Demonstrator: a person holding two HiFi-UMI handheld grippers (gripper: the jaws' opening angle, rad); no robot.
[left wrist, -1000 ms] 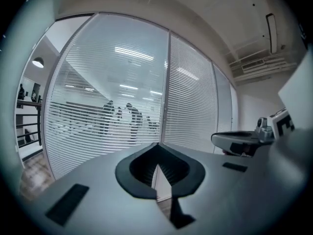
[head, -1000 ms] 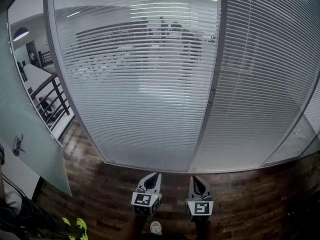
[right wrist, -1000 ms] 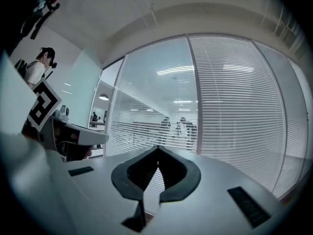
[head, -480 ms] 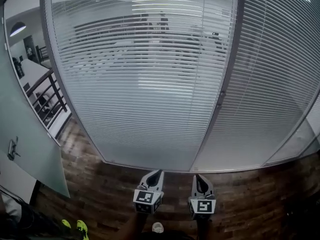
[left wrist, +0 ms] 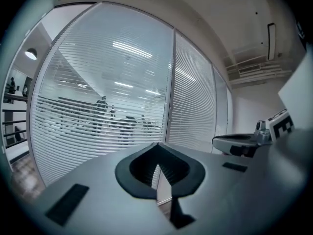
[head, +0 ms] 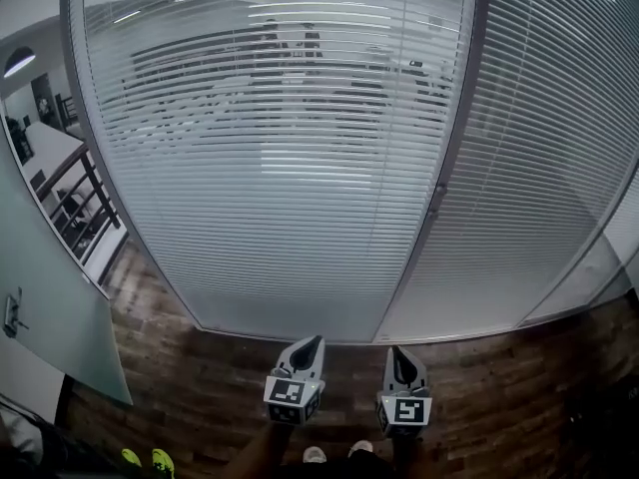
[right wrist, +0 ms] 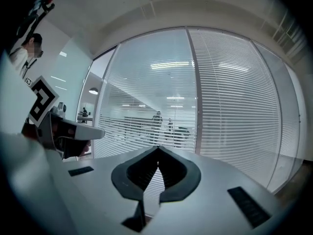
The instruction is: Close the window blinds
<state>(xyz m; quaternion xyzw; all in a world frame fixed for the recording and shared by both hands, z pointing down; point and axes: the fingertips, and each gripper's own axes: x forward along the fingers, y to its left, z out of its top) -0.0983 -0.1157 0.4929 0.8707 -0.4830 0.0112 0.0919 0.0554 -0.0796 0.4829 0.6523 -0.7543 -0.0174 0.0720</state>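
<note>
White slatted blinds cover a glass wall in the head view. The left panel's blinds (head: 270, 168) are tilted partly open, so desks and people show through them. The right panel's blinds (head: 544, 168) look more closed. A grey frame post (head: 454, 118) divides the two panels and carries a small fitting (head: 435, 200). My left gripper (head: 309, 343) and right gripper (head: 397, 353) are held side by side low in front of the window, apart from it. Both point at the blinds. Each has its jaw tips together, left (left wrist: 157, 145) and right (right wrist: 157, 148), with nothing between them.
A frosted glass door (head: 45, 307) with a handle stands at the left. The floor (head: 180, 387) is dark wood pattern. My shoes (head: 314, 455) show at the bottom, and someone's yellow-green shoes (head: 150, 459) at the lower left. A person (right wrist: 22, 55) stands to my left.
The window has grown a little in the head view and its post has slid right. Both grippers stay shut, side by side. A second shoe now shows at the bottom.
</note>
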